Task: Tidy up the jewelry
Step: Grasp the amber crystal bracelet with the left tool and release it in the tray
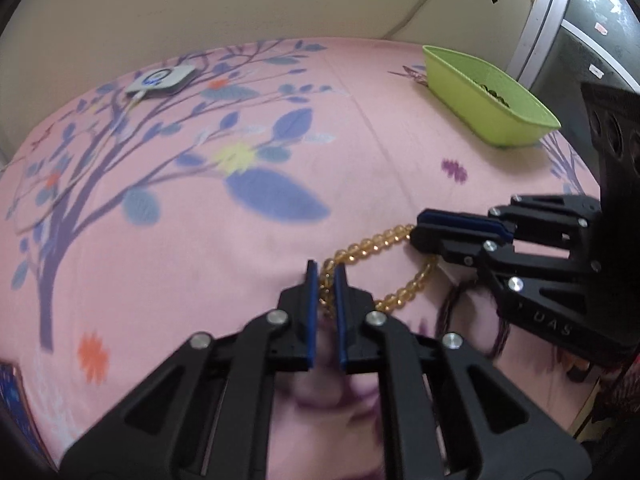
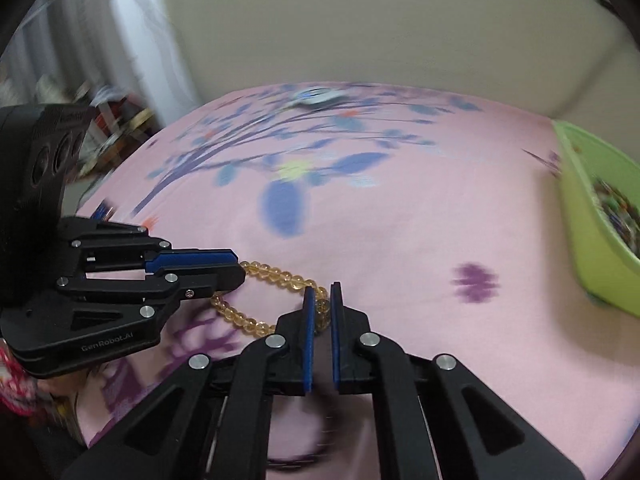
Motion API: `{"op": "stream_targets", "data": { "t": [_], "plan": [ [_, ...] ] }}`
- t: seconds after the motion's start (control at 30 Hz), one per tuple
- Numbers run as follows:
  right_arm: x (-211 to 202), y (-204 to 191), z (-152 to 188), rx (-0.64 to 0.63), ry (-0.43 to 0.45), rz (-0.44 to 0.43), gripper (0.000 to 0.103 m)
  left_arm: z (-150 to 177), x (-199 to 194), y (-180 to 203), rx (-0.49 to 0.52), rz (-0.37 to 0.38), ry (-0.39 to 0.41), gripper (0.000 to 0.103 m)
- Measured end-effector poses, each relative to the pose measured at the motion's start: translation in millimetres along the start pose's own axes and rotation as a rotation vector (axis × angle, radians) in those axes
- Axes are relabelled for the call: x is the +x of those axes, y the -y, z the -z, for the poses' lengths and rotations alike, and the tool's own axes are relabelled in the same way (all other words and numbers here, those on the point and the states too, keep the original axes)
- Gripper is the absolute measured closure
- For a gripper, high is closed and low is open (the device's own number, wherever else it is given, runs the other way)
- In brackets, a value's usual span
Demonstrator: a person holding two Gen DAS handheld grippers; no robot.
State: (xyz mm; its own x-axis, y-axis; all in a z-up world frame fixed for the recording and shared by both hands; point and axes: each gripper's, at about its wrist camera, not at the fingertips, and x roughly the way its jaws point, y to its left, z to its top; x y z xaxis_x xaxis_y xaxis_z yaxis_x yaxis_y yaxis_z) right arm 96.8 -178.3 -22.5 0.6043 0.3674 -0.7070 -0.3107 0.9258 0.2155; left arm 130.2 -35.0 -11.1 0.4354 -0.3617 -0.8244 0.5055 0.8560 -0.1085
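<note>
Item: amber bead bracelet [image 1: 372, 248], a loop of translucent yellow-gold beads, stretched between the two grippers over the pink floral bedsheet [image 1: 360, 120]. One end sits between the blue pads of the left gripper [image 1: 326, 276], whose jaws are pressed in on the beads; the other end runs into the tip of the right gripper [image 1: 416, 230], likewise pinched on the strand. From the right wrist view the same loop [image 2: 276, 276] spans from the left gripper [image 2: 240, 270] at the left to the right gripper [image 2: 321, 298], with a bead caught between its pads.

Surface: sheet printed with a purple tree, blue leaves, orange and yellow flowers.

Container: green plastic tray [image 1: 460, 80], at the far right of the sheet, well apart from the bracelet; small dark and mixed-colour pieces lie inside, too blurred to identify.

Other: small white-and-grey device [image 1: 162, 80] with a cable, at the far left of the sheet near the wall.
</note>
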Motion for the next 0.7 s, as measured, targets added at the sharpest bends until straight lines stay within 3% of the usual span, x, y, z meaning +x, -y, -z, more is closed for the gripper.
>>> {"op": "stream_targets", "data": {
  "t": [0.17, 0.43, 0.57, 0.7],
  "plan": [
    [-24.6, 56.5, 11.4, 0.125, 0.041, 0.061, 0.103, -46.9, 34.3, 40.8, 0.049, 0.079, -0.043, 0.095],
    [-80.1, 114.9, 32.0, 0.234, 0.147, 0.078, 0.103, -83.5, 53.1, 104.3, 0.141, 0.203, -0.086, 0.096],
    [-110.2, 134.7, 21.8, 0.256, 0.242, 0.069, 0.103, -112.3, 36.3, 117.8, 0.134, 0.276, -0.056, 0.096],
    [-132.0, 157.5, 6.9, 0.264, 0.332, 0.092, 0.103, -142.4, 23.0, 133.2, 0.151, 0.291, 0.005, 0.096]
  ]
}}
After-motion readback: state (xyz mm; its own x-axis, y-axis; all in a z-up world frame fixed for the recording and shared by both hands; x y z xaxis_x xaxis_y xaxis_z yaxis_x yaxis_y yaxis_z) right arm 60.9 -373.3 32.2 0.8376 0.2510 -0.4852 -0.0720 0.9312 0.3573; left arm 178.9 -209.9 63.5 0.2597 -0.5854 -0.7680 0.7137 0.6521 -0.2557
